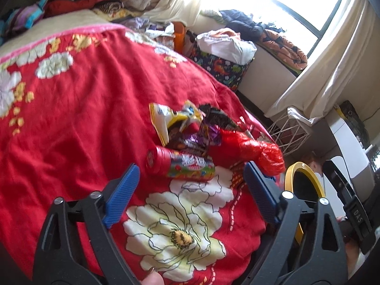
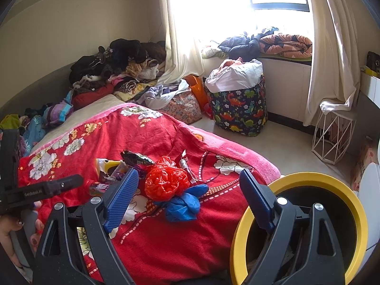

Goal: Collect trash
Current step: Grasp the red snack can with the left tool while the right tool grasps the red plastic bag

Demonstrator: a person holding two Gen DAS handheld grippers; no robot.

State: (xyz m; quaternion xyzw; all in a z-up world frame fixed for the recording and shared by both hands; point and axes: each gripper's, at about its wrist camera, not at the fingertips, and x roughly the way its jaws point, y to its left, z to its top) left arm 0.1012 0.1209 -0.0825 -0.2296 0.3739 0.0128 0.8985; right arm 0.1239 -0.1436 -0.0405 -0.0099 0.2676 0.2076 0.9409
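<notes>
Red flowered bedspread (image 2: 166, 237) carries your trash near the bed's right edge: snack wrappers (image 1: 180, 121), a candy tube (image 1: 182, 166), a red plastic bag (image 2: 163, 182), a blue glove (image 2: 185, 204). Your left claw (image 1: 190, 185) and right claw (image 2: 187, 194) both stand apart, empty, beside the yellow-rimmed bin (image 2: 332, 182).

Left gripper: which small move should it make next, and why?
Probably ease the left gripper forward and down so its fingers straddle the candy tube, then close. The tube lies on its side on the red blanket, nearest piece of the trash pile, just ahead of the open, empty fingers.
</notes>
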